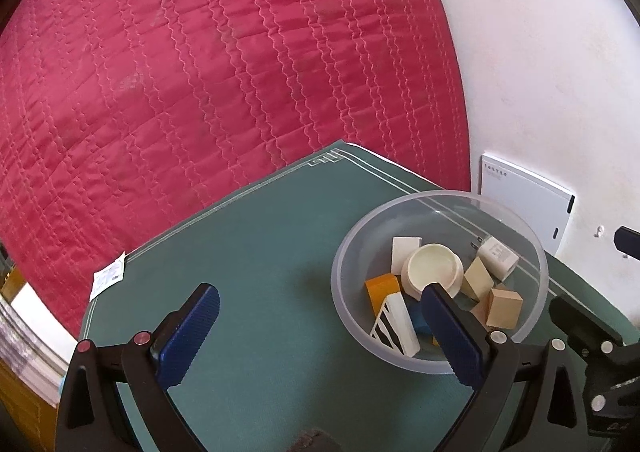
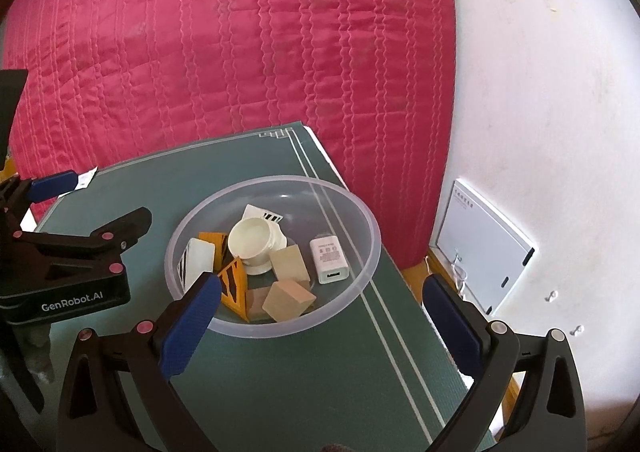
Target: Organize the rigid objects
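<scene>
A clear plastic bowl (image 1: pixel 344 252) (image 2: pixel 360 212) stands on a green mat (image 1: pixel 248 252) (image 2: pixel 300 372). It holds a cream round cap (image 1: pixel 434 266) (image 2: pixel 252 238), a white charger (image 1: pixel 498 256) (image 2: pixel 330 258), wooden blocks (image 1: pixel 504 308) (image 2: pixel 290 298), yellow pieces (image 1: pixel 384 284) (image 2: pixel 234 284) and a black-striped white block (image 1: pixel 394 326) (image 2: pixel 196 258). My left gripper (image 1: pixel 320 316) is open and holds nothing; its right finger overlaps the bowl's near left side. My right gripper (image 2: pixel 320 304) hangs open and bare over the bowl's near rim.
A red quilted bed cover (image 1: pixel 200 72) (image 2: pixel 240 52) lies beyond the mat. A white wall with a white panel (image 1: pixel 524 200) (image 2: pixel 480 244) is on the right. A small paper tag (image 1: pixel 108 276) (image 2: pixel 86 178) sits at the mat's left edge.
</scene>
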`<move>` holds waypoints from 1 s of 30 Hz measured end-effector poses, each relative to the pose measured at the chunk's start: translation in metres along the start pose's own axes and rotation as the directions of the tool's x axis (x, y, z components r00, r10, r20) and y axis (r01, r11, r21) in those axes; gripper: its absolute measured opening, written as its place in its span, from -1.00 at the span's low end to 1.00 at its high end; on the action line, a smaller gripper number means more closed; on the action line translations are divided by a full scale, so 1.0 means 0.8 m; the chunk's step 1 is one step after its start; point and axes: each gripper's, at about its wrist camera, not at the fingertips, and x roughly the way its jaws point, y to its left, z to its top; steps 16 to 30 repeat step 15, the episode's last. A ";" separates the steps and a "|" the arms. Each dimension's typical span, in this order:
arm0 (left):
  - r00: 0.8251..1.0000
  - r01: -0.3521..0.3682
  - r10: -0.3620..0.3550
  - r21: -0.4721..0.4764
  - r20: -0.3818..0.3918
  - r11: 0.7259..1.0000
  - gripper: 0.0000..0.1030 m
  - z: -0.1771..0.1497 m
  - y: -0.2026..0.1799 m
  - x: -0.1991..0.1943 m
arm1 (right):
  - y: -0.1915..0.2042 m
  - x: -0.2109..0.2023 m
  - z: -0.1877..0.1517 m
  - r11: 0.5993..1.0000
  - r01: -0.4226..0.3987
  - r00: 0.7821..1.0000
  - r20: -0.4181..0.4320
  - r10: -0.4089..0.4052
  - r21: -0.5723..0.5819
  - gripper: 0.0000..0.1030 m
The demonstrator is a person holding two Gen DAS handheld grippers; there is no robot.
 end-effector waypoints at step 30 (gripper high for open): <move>0.999 0.048 -0.048 0.011 -0.019 0.999 0.99 -0.006 -0.004 0.006 | 0.003 0.013 -0.007 1.000 -0.008 0.999 -0.035 0.007 -0.011 0.96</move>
